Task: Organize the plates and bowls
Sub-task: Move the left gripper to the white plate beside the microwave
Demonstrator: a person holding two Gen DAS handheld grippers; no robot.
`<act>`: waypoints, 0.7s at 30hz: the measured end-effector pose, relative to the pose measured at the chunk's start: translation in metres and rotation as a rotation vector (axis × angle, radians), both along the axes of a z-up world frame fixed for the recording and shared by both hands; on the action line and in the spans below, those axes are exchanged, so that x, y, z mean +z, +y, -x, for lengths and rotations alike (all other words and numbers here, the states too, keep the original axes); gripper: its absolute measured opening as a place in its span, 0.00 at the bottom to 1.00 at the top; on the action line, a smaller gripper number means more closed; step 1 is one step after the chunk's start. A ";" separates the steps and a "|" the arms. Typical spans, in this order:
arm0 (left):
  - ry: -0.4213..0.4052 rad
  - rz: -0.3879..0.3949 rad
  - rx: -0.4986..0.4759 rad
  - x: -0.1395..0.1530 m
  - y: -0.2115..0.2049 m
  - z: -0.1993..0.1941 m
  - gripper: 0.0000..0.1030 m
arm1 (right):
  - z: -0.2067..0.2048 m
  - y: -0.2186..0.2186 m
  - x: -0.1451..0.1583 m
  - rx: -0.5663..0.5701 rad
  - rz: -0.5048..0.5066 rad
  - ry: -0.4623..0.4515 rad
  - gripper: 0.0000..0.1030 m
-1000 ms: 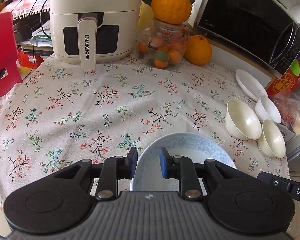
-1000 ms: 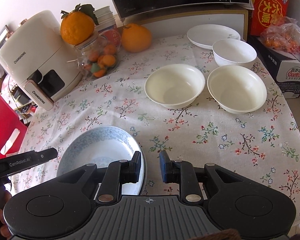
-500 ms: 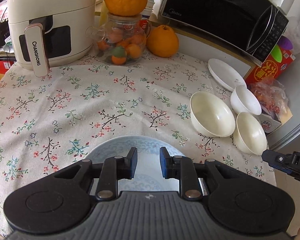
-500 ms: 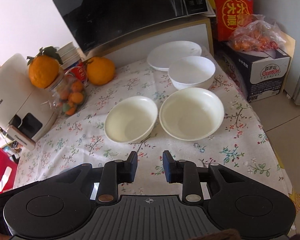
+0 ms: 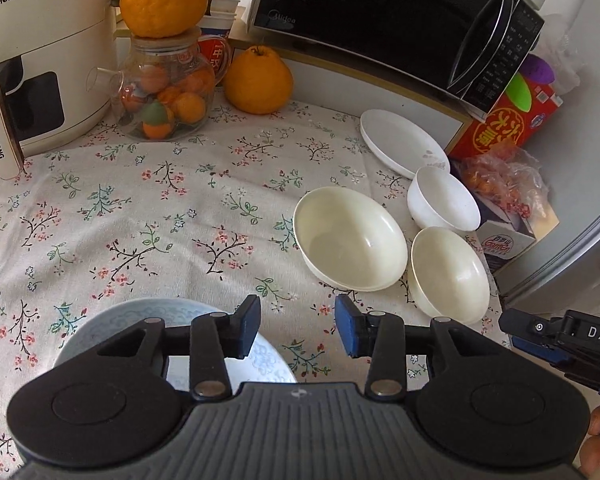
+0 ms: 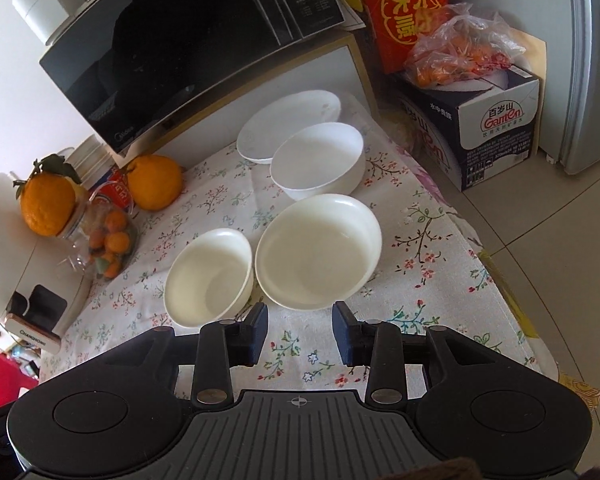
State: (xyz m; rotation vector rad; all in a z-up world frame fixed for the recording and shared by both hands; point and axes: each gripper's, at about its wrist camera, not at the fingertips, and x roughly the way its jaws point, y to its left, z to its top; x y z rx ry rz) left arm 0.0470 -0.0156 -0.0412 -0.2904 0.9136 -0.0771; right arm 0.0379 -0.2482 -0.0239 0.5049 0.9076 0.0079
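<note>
Left gripper (image 5: pixel 296 330), right gripper (image 6: pixel 299 334): jaws widened since a second ago, both empty. Blue plate (image 5: pixel 172 312) left near; cream bowls (image 6: pixel 316 252) next, probably.

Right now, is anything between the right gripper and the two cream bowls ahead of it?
No. In the right wrist view only bare floral tablecloth separates the open right gripper from the smaller cream bowl and the wider cream bowl.

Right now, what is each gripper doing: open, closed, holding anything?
Left gripper: open, holding nothing, above the blue plate.
Right gripper: open, holding nothing, near the bowls.
</note>
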 end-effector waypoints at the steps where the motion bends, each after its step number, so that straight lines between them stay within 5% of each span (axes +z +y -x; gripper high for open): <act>1: 0.004 0.005 -0.003 0.001 -0.001 -0.004 0.40 | -0.002 -0.005 -0.001 -0.015 -0.012 0.005 0.37; 6: 0.023 0.047 0.003 0.005 -0.007 -0.028 0.44 | -0.021 -0.035 -0.002 -0.121 -0.074 0.014 0.42; 10: 0.064 0.097 0.017 0.001 -0.014 -0.052 0.52 | -0.048 -0.065 -0.013 -0.242 -0.151 0.058 0.60; 14: 0.130 0.152 0.044 -0.008 -0.024 -0.080 0.53 | -0.070 -0.089 -0.029 -0.331 -0.276 0.068 0.61; 21: 0.098 0.253 0.095 -0.008 -0.030 -0.133 0.56 | -0.116 -0.112 -0.039 -0.410 -0.327 -0.004 0.61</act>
